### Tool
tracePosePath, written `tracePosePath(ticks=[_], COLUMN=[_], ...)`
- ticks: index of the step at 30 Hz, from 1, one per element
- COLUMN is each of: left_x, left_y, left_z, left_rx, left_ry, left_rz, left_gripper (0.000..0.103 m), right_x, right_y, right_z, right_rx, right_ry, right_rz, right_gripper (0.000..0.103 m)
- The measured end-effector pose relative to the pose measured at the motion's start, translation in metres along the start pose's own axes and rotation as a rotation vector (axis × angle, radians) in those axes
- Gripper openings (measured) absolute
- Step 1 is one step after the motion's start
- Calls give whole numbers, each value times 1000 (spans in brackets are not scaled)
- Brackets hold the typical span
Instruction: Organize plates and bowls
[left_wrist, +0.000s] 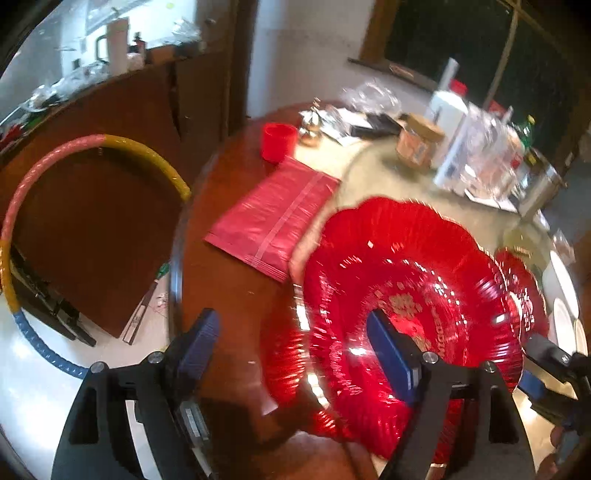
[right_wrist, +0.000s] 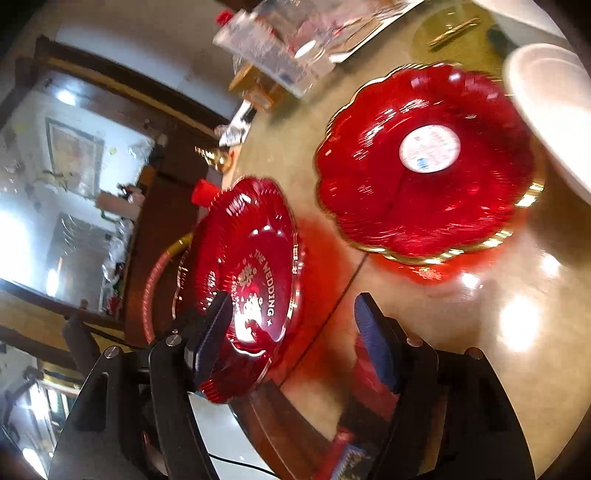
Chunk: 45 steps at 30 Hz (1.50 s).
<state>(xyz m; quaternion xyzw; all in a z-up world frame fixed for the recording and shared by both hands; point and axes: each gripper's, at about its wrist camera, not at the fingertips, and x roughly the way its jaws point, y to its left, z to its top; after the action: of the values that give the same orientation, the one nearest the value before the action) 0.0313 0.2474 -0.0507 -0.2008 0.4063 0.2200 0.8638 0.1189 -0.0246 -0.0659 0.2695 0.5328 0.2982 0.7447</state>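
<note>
A: Red glass everywhere. What carries it all?

B: A round brown desk (left_wrist: 229, 206) with a pale glass turntable (right_wrist: 480, 302) in its middle. A dark window and wooden cabinets stand behind.

A: Where are the plates?

B: One red plate (left_wrist: 406, 266) sits near the desk's rim; the other red plate (right_wrist: 424, 166), gold-edged, lies on the turntable beside a white plate (right_wrist: 554, 103).

A: And the grippers?

B: The left gripper (left_wrist: 295, 343) gapes wide, one finger over the near plate, gripping nothing. The right gripper (right_wrist: 295, 321) is spread wide too, empty.

A: Any free space?

B: Bare wood beside the red packet (left_wrist: 273, 218); bottles crowd the far edge.
</note>
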Motion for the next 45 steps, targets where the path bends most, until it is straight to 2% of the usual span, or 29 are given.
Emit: tracePosePath(ticks=[4, 6, 9, 13, 15, 17, 21, 24, 26, 30, 39, 42, 45], left_x=[-28, -42, -58, -60, -52, -36, 4, 27, 41, 63, 90, 97, 98], left_y=[11, 4, -31, -95, -128, -160, -204, -219, -232, -242, -253, -252, -258], left_z=[9, 17, 37, 58, 65, 72, 80, 76, 74, 69, 61, 57, 51], left_rx=[-46, -31, 54, 208, 274, 318, 347, 329, 322, 320, 347, 347, 385], left_ry=[-69, -92, -96, -53, -10, 77, 233, 342, 381, 406, 432, 454, 448], left_rz=[-43, -87, -188, -293, -309, -365, -407, -449, -448, -404, -320, -314, -286], left_gripper=[82, 82, 82, 84, 84, 84, 84, 84, 84, 83, 82, 81, 81], right_x=[-41, -56, -69, -69, -64, -61, -56, -52, -50, -48, -50, -47, -44], right_y=[-24, -37, -54, -71, -78, -83, -87, -91, -96, -98, -98, -98, -101], right_z=[-5, -3, 4, 13, 19, 24, 34, 35, 35, 36, 37, 38, 37], right_rx=[54, 92, 166, 236, 265, 286, 306, 320, 331, 321, 316, 309, 318], right_ry=[-112, -166, -198, -169, -163, -150, -143, -144, -141, -145, -157, -145, -123], right_rz=[7, 5, 37, 64, 92, 104, 115, 127, 126, 130, 135, 107, 85], right_gripper=[69, 69, 69, 69, 69, 69, 69, 69, 69, 69, 68, 61, 45])
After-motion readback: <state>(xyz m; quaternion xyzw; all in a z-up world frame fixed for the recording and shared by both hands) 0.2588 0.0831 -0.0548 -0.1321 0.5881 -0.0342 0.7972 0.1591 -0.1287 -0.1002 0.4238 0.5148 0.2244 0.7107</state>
